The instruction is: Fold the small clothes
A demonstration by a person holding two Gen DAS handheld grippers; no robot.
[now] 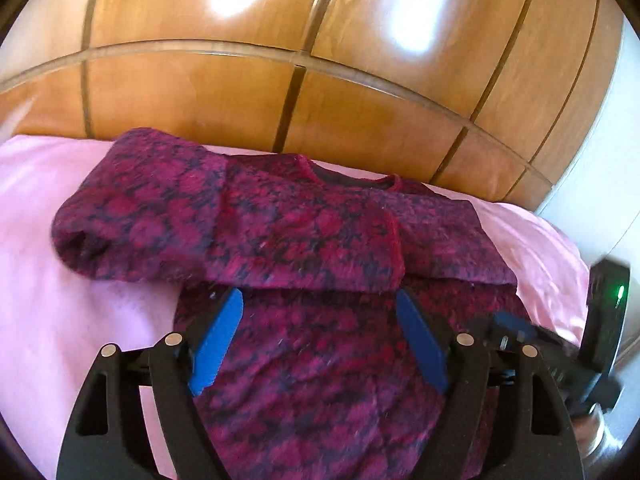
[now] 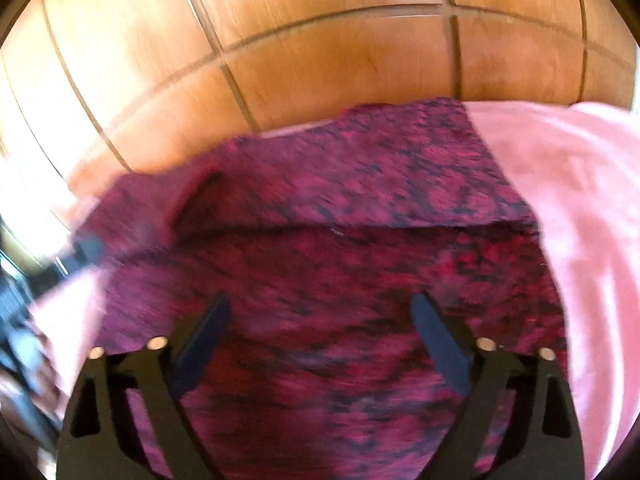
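Note:
A fuzzy magenta sweater with a dark pattern lies flat on a pink sheet, its neckline on the far side. Both sleeves are folded in across the chest: one from the left, the other from the right. My left gripper hovers open over the sweater's lower body, blue pads apart and nothing between them. In the blurred right wrist view, my right gripper is also open over the sweater, holding nothing.
Glossy wooden wardrobe panels rise just behind the bed's far edge. The other tool's black body with a green light shows at the right of the left wrist view. Pink sheet extends to the right of the sweater.

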